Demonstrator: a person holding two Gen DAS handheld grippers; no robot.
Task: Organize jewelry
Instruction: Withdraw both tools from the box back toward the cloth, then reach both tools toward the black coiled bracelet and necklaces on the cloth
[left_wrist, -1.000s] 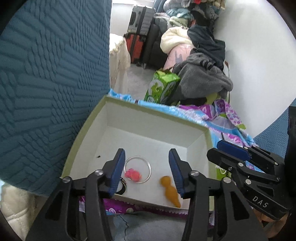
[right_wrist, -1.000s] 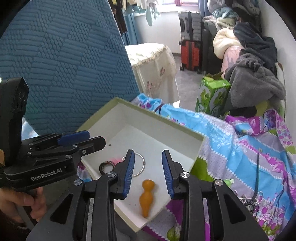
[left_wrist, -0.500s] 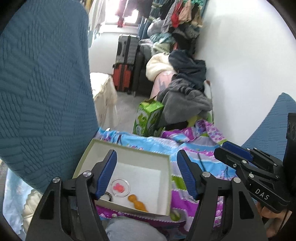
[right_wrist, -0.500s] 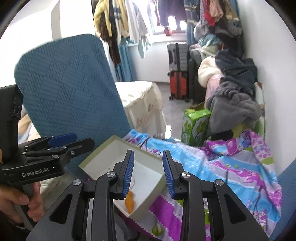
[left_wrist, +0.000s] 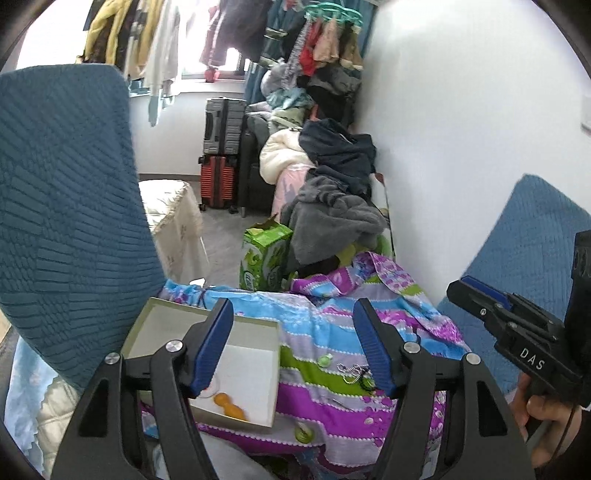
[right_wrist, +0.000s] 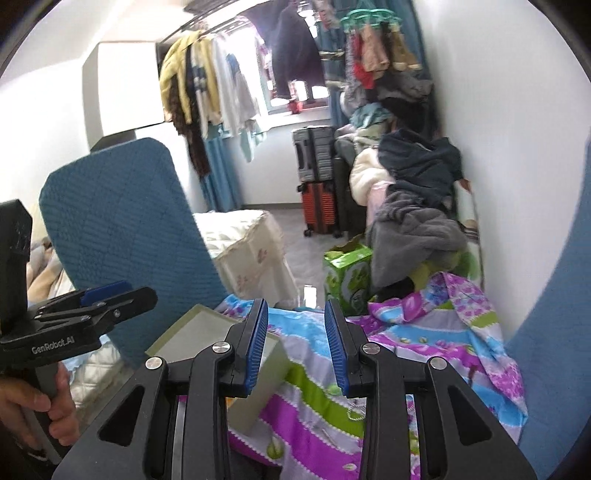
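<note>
The left gripper (left_wrist: 293, 345) stands released, its blue pads (left_wrist: 370, 347) wide apart with nothing between them. Behind its left finger, at about 7 o'clock in its own view, lies the open box (left_wrist: 258, 369), white inside with a green rim. An orange bead piece (left_wrist: 229, 401) rests on the box floor near its front wall; a pale ring partly hidden by the finger lies just beside it. At 4 o'clock from the box, on the quilt (left_wrist: 317, 391), sits a small tangle of jewelry (left_wrist: 356, 373), touching the inner edge of the right finger in view. A green bead (left_wrist: 325, 358) lies near it at 10 o'clock.

The right gripper (right_wrist: 295, 347) is also released, its jaws parted narrowly and empty. The box (right_wrist: 207, 325) shows at 8 o'clock behind its left finger. A hand (right_wrist: 33, 410) holds the left gripper's handle at 8 o'clock.
</note>
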